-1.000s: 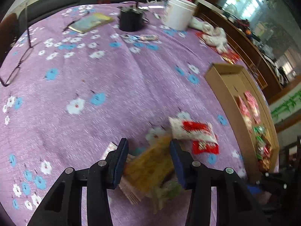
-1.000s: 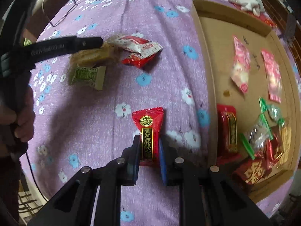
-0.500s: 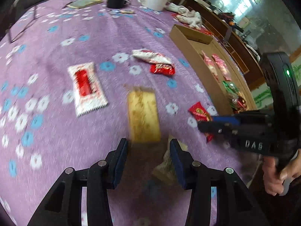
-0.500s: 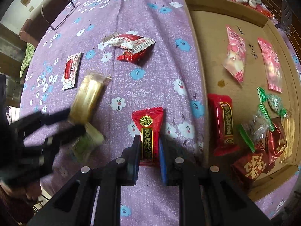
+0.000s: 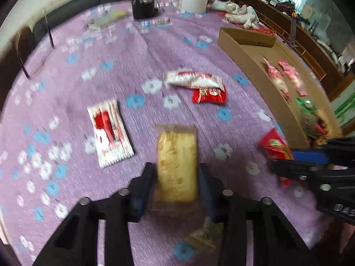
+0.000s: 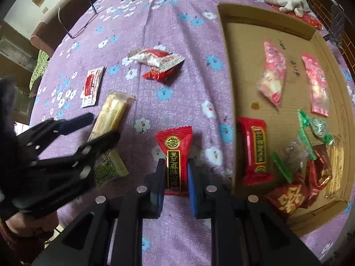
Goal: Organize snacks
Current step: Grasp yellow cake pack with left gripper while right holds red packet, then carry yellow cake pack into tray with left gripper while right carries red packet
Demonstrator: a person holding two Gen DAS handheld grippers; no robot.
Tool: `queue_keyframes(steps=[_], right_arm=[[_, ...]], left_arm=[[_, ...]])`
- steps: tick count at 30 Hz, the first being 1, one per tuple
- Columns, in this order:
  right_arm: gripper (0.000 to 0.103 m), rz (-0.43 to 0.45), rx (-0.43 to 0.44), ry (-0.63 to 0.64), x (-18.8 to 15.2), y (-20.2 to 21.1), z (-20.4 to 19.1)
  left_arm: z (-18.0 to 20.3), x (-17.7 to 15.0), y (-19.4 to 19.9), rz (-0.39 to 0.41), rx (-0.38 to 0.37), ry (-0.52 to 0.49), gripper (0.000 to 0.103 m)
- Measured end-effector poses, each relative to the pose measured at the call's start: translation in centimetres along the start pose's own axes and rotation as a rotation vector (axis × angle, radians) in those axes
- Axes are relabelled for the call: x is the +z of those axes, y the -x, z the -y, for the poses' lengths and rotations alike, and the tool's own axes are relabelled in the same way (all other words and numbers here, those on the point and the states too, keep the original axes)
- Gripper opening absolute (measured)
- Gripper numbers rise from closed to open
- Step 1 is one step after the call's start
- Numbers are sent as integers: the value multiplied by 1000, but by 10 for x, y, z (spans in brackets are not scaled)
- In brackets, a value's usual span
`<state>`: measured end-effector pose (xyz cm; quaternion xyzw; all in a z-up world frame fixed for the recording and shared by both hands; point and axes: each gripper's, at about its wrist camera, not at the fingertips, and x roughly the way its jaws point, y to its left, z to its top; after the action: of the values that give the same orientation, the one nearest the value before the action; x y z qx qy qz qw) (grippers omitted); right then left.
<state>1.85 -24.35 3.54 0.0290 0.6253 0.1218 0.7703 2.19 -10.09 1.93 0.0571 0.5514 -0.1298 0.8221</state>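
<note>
- Our left gripper (image 5: 176, 177) now has its jaws closing on a yellow biscuit packet (image 5: 176, 164), which sits lengthwise between them; half a second ago the jaws stood wider and the packet lay just ahead of them. The view is blurred, so we cannot tell whether the pads press it yet.
- A green-and-cream sweet (image 6: 109, 169) lies on the purple flowered tablecloth (image 6: 177, 44), just beside and partly under that gripper.
- Our right gripper (image 6: 176, 173) is unchanged: its blue pads pinch the lower part of a red sesame snack packet (image 6: 175, 153), which lies flat on the cloth just left of the cardboard tray.
- The cardboard tray (image 6: 224, 44) holds two pink packets (image 6: 271, 75), a second red packet (image 6: 255, 148) and a heap of green and red wrappers at its near corner, as before.
- Loose on the cloth sit a white-and-red flat sachet (image 5: 108, 133) to the left, and farther off a white packet (image 5: 193, 79) overlapping a small red one (image 5: 208, 95); all stay where they were.
</note>
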Motion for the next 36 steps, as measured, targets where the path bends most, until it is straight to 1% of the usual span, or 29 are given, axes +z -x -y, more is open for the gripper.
queue_keyframes(steps=[3,4,7,15,20,26,31,36], right_arm=[[17,19,4,-3,0,7,5],[17,24,6,-5,-1,9,7],[17,34,13,-11,-2,15,13],[17,60,40,-11,-3,27,20],[17,68,52,-13,-4,32,25],[17,82,57,-39,-6,39,43],[17,100,55,-77,-10,48,66],[17,115,45,-133,-15,56,98]], left_arm=[[1,-3,0,17,32,17,35],[0,-4,2,21,32,33,35],[-4,-8,11,43,-6,83,35],[5,0,35,89,1,115,35],[23,5,45,103,-8,95,35],[46,15,50,109,-33,64,35],[73,28,50,112,-54,25,35],[103,38,44,102,-84,-12,35]])
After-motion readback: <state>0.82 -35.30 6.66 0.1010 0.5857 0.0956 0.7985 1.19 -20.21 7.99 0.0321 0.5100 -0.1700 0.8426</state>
